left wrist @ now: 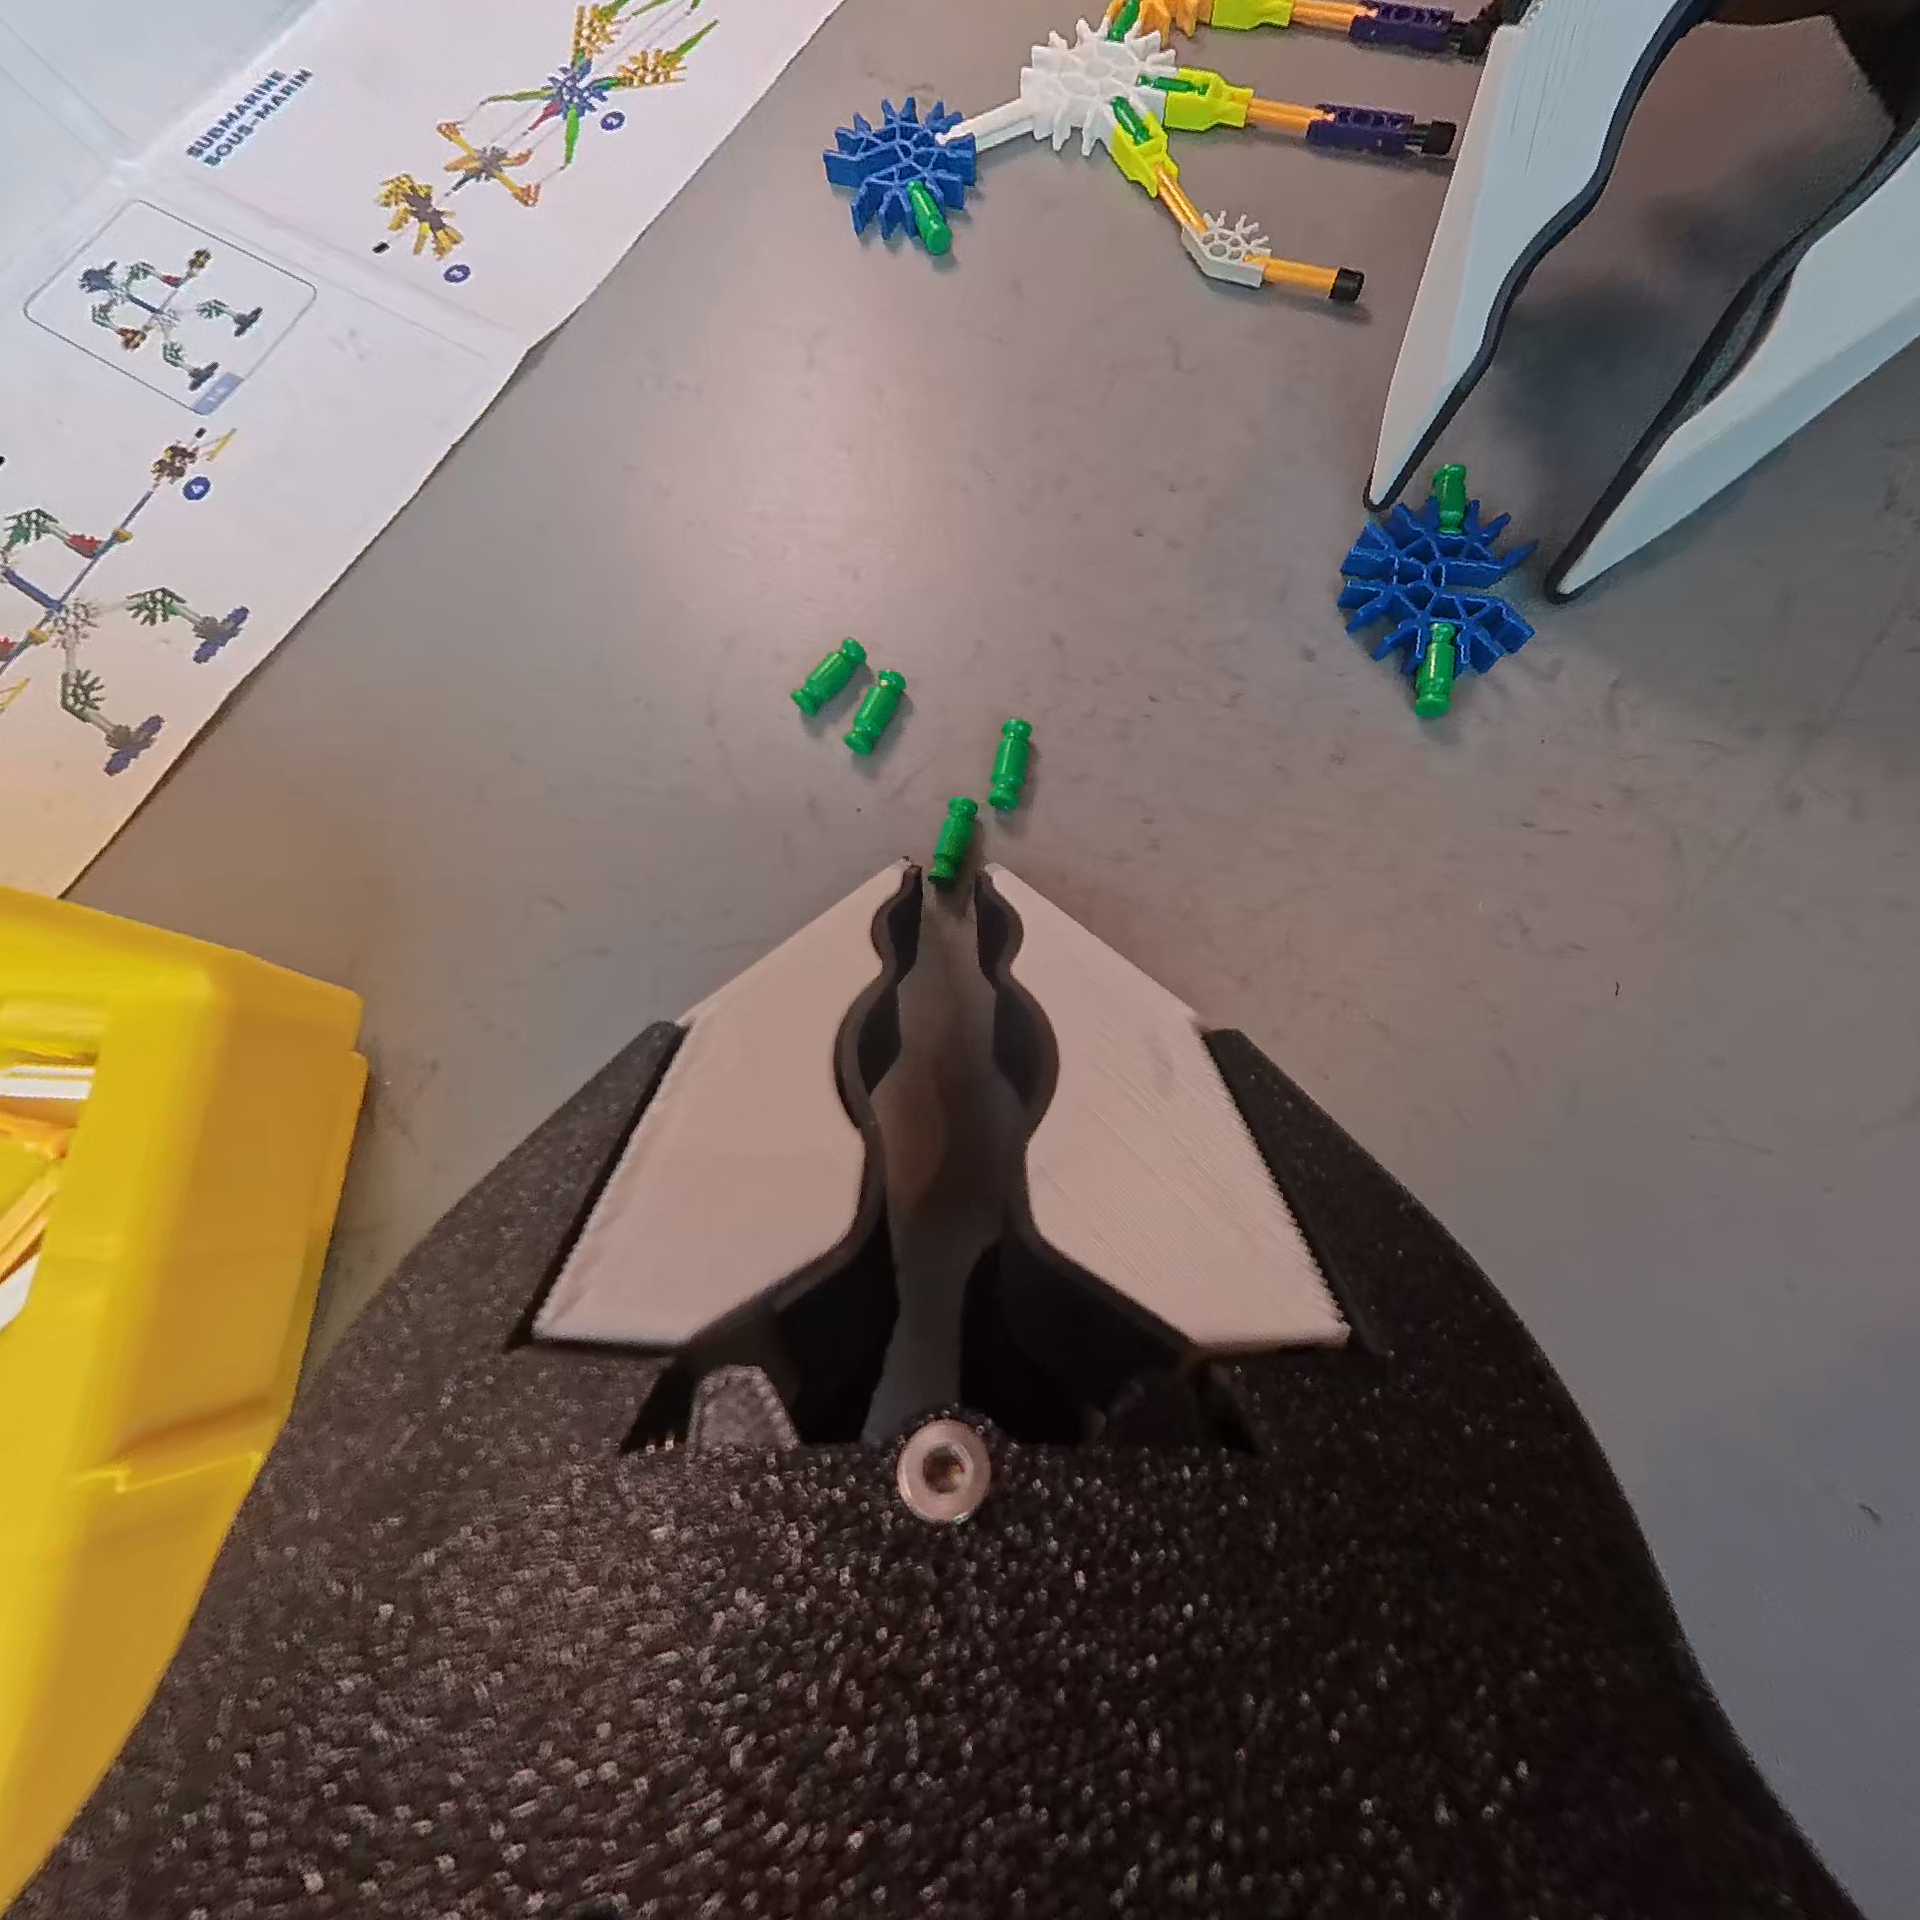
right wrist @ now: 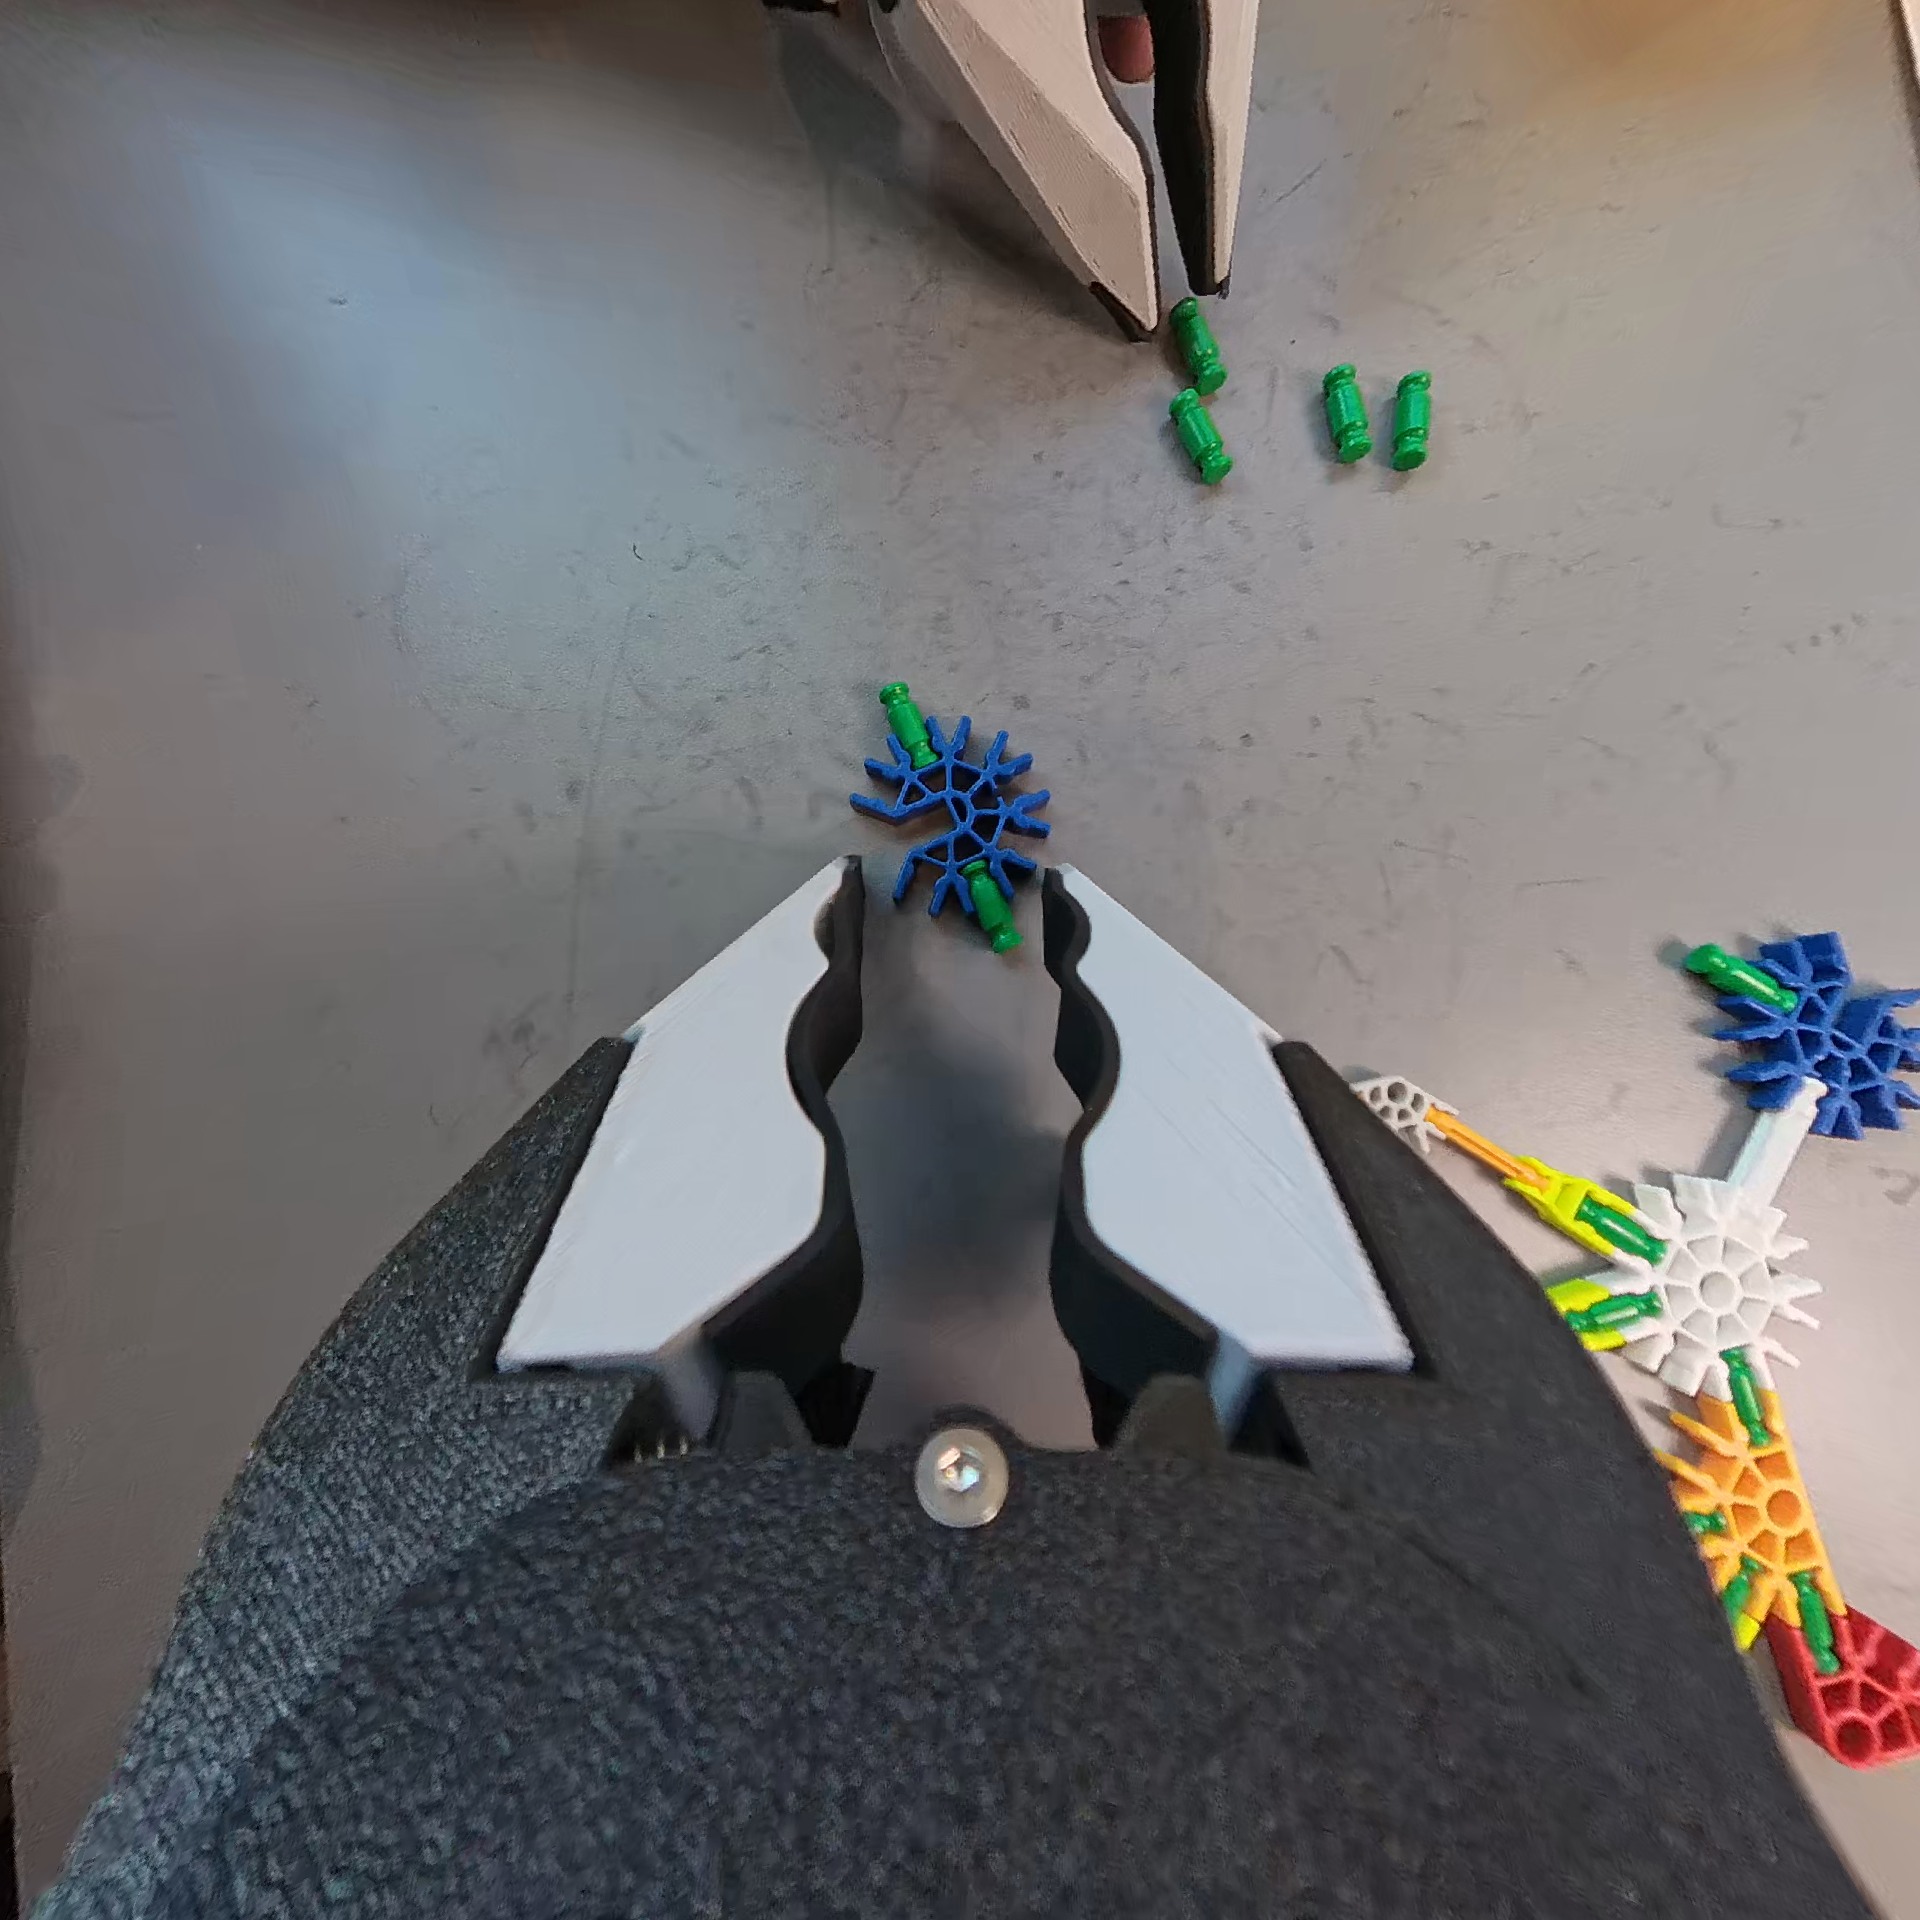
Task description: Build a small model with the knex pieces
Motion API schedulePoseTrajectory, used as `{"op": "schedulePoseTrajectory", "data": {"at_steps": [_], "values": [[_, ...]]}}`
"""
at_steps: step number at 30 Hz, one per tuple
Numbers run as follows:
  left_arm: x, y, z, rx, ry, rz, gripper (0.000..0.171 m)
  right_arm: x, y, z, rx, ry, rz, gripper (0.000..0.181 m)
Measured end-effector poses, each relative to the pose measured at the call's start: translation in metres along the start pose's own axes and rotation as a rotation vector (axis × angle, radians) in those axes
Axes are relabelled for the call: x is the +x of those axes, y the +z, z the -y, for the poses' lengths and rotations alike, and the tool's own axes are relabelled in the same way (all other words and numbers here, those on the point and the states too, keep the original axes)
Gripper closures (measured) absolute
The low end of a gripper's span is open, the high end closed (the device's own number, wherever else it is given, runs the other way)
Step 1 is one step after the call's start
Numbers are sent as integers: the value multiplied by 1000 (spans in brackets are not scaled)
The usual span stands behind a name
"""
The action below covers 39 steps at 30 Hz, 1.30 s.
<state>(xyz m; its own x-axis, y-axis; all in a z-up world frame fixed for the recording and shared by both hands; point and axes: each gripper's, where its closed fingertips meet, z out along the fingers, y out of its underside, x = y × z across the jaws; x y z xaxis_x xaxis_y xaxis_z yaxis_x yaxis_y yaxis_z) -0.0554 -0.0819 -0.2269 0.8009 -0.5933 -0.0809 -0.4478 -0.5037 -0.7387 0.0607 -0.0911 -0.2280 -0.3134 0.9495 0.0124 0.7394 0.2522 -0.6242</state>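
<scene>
Lying flat on the grey table (right wrist: 416, 623), a blue snowflake-shaped connector (right wrist: 956, 816) with two short green rods clipped into it is framed by the tips of the right gripper (right wrist: 951, 883), whose jaws are spread wide and are set on either side of the piece without any clear contact being seen. From the left wrist view the same connector (left wrist: 1439, 592) is found between those two pale fingers, which are planted on the table. The left gripper (left wrist: 948, 878) is held with its jaws nearly together, only a narrow gap being left, and one end of a loose green rod (left wrist: 954, 840) is seen right at that gap; whether the rod is actually pinched cannot be told. Three more green rods (left wrist: 873, 712) are scattered just beyond it on the table. A partly built model (right wrist: 1714, 1294) of white, orange, red and blue connectors joined by rods is laid near the right gripper's side. A yellow bin (left wrist: 156, 1195) is placed at the left gripper's left, and a printed instruction sheet (left wrist: 312, 260) is spread beyond it.
</scene>
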Motion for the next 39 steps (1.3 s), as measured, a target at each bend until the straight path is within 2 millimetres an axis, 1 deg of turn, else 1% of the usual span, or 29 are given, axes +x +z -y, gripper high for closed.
{"op": "schedulePoseTrajectory", "data": {"at_steps": [4,7,13,15,18,21,24,31,33,36,39], "values": [[1,-1,5,26,3,-7,161,1,-2,-1,9,13,1,147],[4,-1,8,47,24,-9,161,1,1,1,5,5,-7,147],[17,4,14,76,98,-36,161,-1,6,7,6,-5,-13,153],[18,4,15,81,110,-34,161,2,6,7,10,9,-34,156],[16,4,17,91,95,-34,161,7,4,5,10,33,-61,156],[16,1,19,108,80,-47,161,18,1,1,20,71,-118,156],[14,1,20,114,72,-35,161,25,-2,-2,26,88,-154,156],[5,-5,29,181,55,-1,150,25,-2,-1,51,45,-155,156],[1,-9,33,210,39,13,148,25,-2,0,69,43,-151,153],[-7,-13,35,229,19,48,148,27,-6,8,134,65,-133,145],[-18,-18,35,232,0,96,148,40,-22,25,267,82,-175,137]]}}
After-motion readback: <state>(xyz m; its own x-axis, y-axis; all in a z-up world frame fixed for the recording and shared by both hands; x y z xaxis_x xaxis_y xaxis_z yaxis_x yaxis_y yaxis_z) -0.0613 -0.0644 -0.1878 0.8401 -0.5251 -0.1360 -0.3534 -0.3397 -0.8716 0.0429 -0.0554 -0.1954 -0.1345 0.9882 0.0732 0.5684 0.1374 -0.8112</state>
